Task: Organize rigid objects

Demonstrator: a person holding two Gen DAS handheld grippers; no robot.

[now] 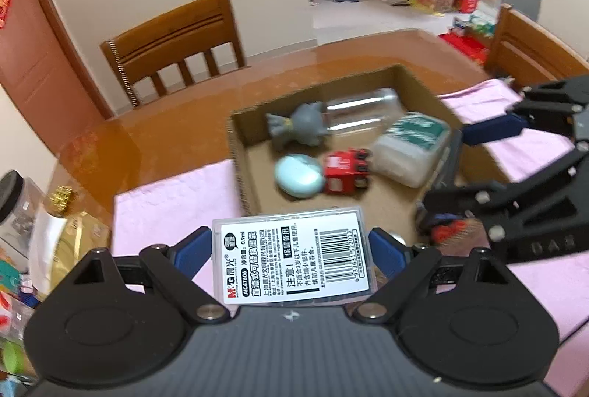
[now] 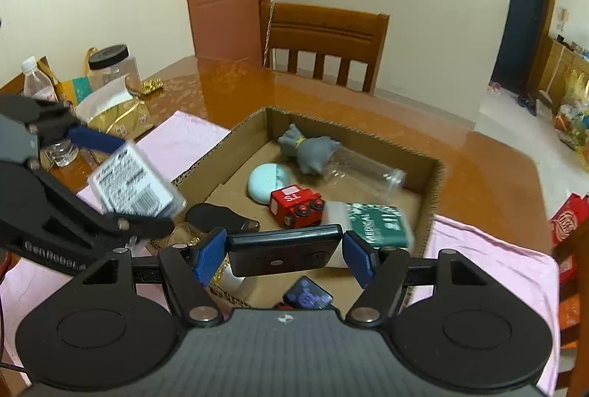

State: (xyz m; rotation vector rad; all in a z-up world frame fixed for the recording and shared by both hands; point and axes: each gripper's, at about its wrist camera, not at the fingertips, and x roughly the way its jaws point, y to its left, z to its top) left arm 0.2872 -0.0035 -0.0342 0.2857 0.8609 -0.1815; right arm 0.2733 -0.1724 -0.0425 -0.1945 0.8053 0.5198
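With the left claw (image 1: 294, 251) clamped on a labelled clear case (image 1: 294, 255) and the right claw (image 2: 283, 251) gripping a black device (image 2: 283, 249), both held over the near edge of the cardboard box (image 2: 221, 146), the carrying step looks underway, and next each needs lowering into free space inside.

Glossy wooden table (image 2: 478, 161) bears pink cloths (image 2: 176, 143) and cardboard box (image 2: 434, 190)

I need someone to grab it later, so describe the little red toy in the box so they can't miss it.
Find the open cardboard box on the wooden table. Mid-floor lies the red toy block, between a pale blue oval case and a green-labelled plastic box. Nothing else inside is red.
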